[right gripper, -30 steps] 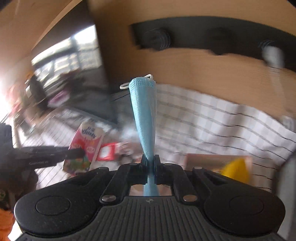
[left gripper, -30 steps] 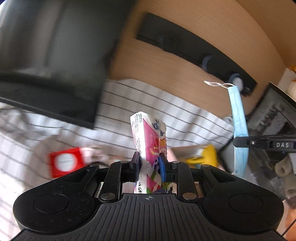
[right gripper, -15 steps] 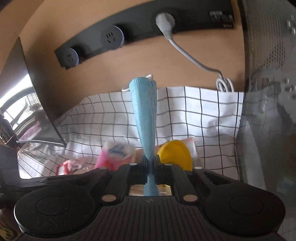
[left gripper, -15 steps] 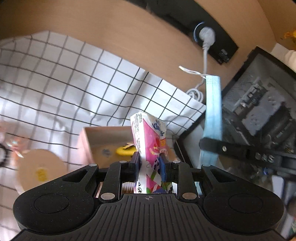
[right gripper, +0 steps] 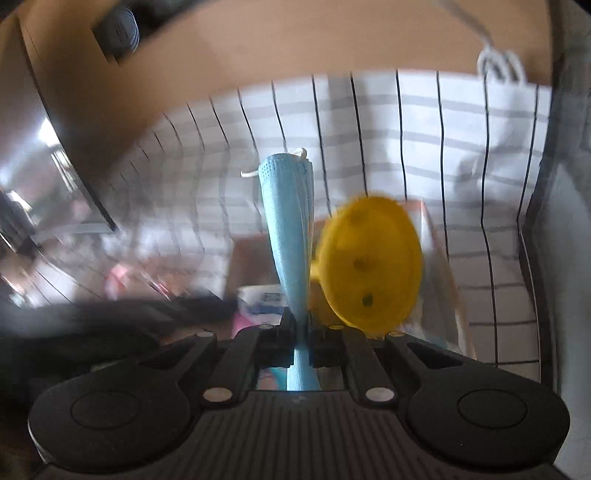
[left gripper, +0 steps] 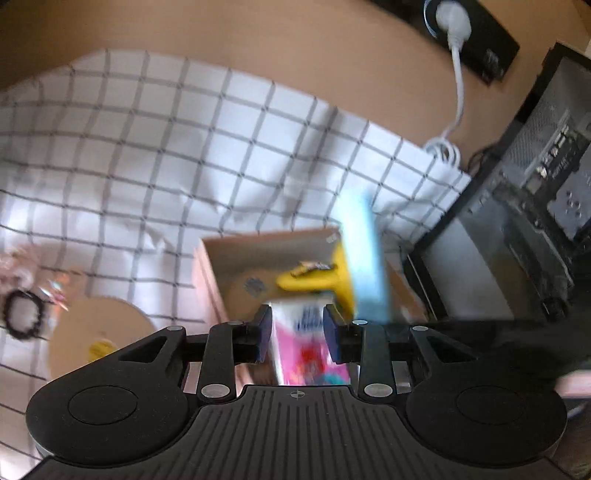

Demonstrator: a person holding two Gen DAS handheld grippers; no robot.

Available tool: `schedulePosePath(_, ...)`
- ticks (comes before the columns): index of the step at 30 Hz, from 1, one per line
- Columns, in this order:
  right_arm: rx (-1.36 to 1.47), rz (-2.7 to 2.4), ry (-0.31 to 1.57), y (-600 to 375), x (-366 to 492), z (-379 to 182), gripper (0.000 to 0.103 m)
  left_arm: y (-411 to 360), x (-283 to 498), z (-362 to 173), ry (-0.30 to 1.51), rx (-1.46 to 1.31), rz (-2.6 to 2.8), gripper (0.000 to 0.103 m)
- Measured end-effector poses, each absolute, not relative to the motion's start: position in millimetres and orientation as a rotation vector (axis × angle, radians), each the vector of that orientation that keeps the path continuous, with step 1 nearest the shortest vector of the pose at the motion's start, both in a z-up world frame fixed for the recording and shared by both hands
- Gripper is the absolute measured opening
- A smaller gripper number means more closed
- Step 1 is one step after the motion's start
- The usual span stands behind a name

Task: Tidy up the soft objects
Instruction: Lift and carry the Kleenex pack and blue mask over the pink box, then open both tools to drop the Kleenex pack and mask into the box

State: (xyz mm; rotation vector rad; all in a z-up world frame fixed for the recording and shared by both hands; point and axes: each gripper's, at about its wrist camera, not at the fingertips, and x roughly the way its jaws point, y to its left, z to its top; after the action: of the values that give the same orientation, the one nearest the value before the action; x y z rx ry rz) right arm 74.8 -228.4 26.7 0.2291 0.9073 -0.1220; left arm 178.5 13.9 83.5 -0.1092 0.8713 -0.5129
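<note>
Where pleated blue mask [right gripper: 290, 236] stands — cardboard box [left gripper: 236, 258]

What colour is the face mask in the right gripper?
Light blue face mask with white ear loops, clearest in the right wrist view.

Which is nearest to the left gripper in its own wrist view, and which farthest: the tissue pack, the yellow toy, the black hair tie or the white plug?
1. Tissue pack: between the opening jaws of the left gripper.
2. Yellow toy: just beyond, in the cardboard box.
3. Black hair tie: far left on the checked cloth.
4. White plug: top right, on the wall.
</note>
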Motion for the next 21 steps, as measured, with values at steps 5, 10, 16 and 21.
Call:
schedulePosePath(5, 0.148, -0.150, 0.973, -220.9, 74.7, -8.3, 0.007, 14.6, 176.0, 92.1, 0.858, -0.138, -0.571, 0.033)
schedulePosePath(10, 0.123, -0.105, 0.930, -213.0, 61.8, 5.2, 0.021, 9.1, 169.7, 86.4, 0.888, -0.127, -0.570, 0.033)
schedulePosePath(16, 0.073, -0.160, 0.874, -203.6, 46.5, 41.7, 0.055, 45.8, 153.3, 98.2, 0.882, -0.153, -0.561, 0.033)
schedulePosePath(21, 0.079, -0.215, 0.825, -192.5, 46.8, 74.7, 0.057, 100.6, 133.4, 108.4, 0.849, -0.165, -0.517, 0.033)
